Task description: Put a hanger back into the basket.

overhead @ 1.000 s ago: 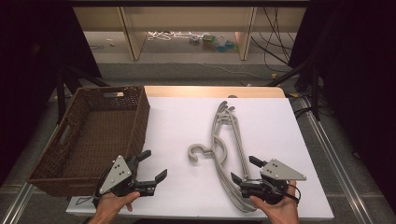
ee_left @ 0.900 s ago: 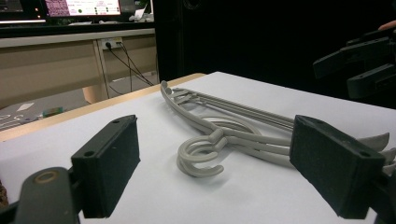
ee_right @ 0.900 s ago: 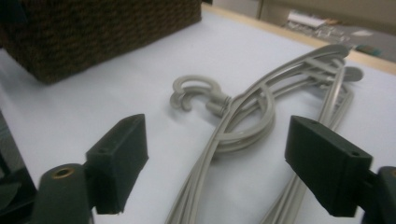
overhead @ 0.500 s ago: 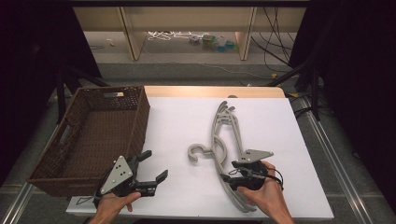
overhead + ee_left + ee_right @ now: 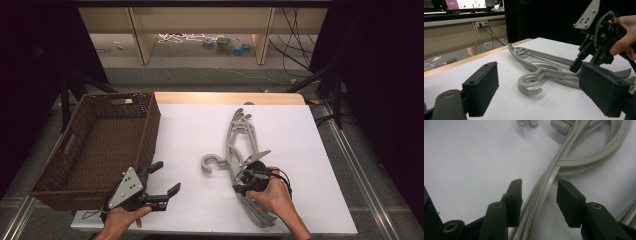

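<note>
Hangers (image 5: 242, 150) lay stacked on the white table (image 5: 310, 140), right of the basket (image 5: 95, 145). My right gripper (image 5: 539, 192) had just been closing, its fingers (image 5: 515, 195) either side of the hangers' arms without pinching them. My left gripper (image 5: 162, 180) hovered near the basket's near corner, fingers (image 5: 482, 87) spread wide, holding nothing.

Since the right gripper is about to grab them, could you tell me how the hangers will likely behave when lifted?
The hangers look like moulded grey plastic, so probably stiff and light. They lie as a loose stack, so pinching one arm may lift only some and let the rest slide off. The right gripper straddles an arm far from the hooks, so the bundle will likely tilt.
</note>
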A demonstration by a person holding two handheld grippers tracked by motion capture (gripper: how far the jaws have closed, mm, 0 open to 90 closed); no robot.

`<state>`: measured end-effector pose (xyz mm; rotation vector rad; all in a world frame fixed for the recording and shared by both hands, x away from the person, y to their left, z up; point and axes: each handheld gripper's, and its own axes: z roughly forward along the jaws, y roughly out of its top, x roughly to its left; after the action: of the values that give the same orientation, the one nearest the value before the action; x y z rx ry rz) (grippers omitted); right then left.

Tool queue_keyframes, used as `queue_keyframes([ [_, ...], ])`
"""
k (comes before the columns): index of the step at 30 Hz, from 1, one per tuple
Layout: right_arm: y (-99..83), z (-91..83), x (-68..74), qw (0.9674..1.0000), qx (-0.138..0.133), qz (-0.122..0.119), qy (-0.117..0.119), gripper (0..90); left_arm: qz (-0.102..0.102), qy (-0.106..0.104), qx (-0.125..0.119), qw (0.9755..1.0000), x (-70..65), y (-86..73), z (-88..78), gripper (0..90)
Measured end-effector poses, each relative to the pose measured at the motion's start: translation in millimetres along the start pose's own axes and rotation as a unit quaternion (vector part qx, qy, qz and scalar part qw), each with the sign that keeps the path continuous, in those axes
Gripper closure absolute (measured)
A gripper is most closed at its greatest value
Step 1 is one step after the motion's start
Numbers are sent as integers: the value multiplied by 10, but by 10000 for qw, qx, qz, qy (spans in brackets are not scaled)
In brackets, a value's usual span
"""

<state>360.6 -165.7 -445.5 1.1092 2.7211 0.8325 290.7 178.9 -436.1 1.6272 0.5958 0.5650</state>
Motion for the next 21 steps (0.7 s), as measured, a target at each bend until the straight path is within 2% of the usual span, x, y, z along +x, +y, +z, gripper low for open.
queue_keyframes([
  [4, 35, 65, -27, 9999, 128, 9, 51, 632, -17, -36, -85, 10000, 2, -6, 17, 157],
  [5, 41, 72, -32, 9999, 139, 17, 46, 639, -8, -7, -17, 10000, -1, -3, 7, 157],
  [7, 63, 92, -45, 9998, 187, 72, 67, 654, -34, -24, -71, 10000, -1, -5, 17, 157],
  [10, 87, 127, -56, 9996, 246, 71, 68, 687, -13, 5, -8, 10000, -2, -2, 7, 157],
  [12, 90, 138, -57, 9994, 323, 85, 81, 700, -37, -35, -81, 10000, 1, -5, 16, 157],
  [18, 91, 118, -59, 9993, 315, 178, 49, 726, -20, -4, -8, 10000, 2, 1, 5, 157],
  [20, 91, 111, -68, 9994, 307, 177, 32, 733, -28, -34, -54, 10000, 2, -3, 13, 157],
  [21, 91, 101, -65, 9992, 311, 249, 1, 735, -30, -9, -4, 10000, 1, 1, 4, 157],
])
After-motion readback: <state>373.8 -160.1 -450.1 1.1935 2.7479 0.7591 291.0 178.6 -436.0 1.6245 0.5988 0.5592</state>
